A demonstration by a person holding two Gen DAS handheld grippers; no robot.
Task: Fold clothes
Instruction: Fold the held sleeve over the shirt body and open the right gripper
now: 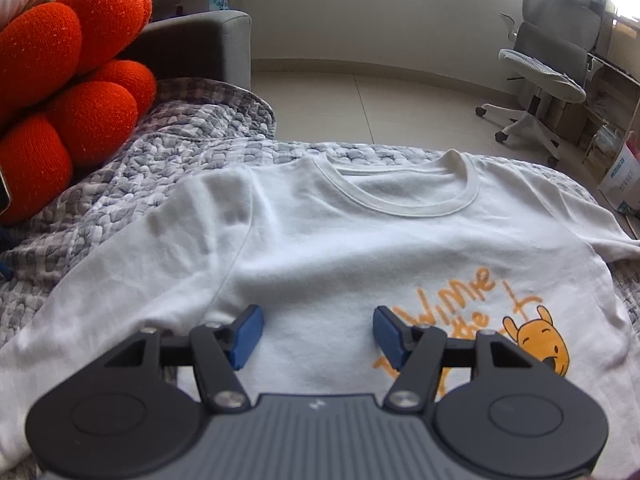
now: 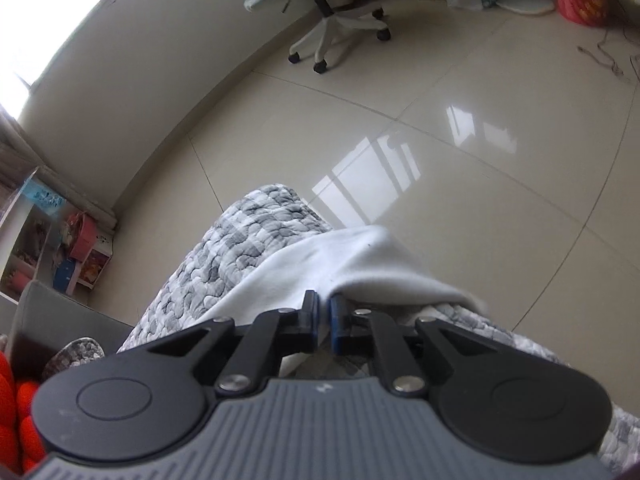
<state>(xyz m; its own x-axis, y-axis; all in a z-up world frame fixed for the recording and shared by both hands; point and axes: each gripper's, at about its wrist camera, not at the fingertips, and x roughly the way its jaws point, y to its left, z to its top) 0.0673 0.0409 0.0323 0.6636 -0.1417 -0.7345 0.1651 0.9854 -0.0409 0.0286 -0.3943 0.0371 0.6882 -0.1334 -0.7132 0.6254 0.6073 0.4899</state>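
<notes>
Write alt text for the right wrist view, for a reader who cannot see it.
The right gripper is shut on a fold of the white shirt, which lies over a grey quilted cover. Beyond it are a glossy tiled floor and a wheeled office chair.

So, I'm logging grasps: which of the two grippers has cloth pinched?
The right gripper: its fingers are shut on the white cotton T-shirt. The left gripper hovers open above it.
</notes>
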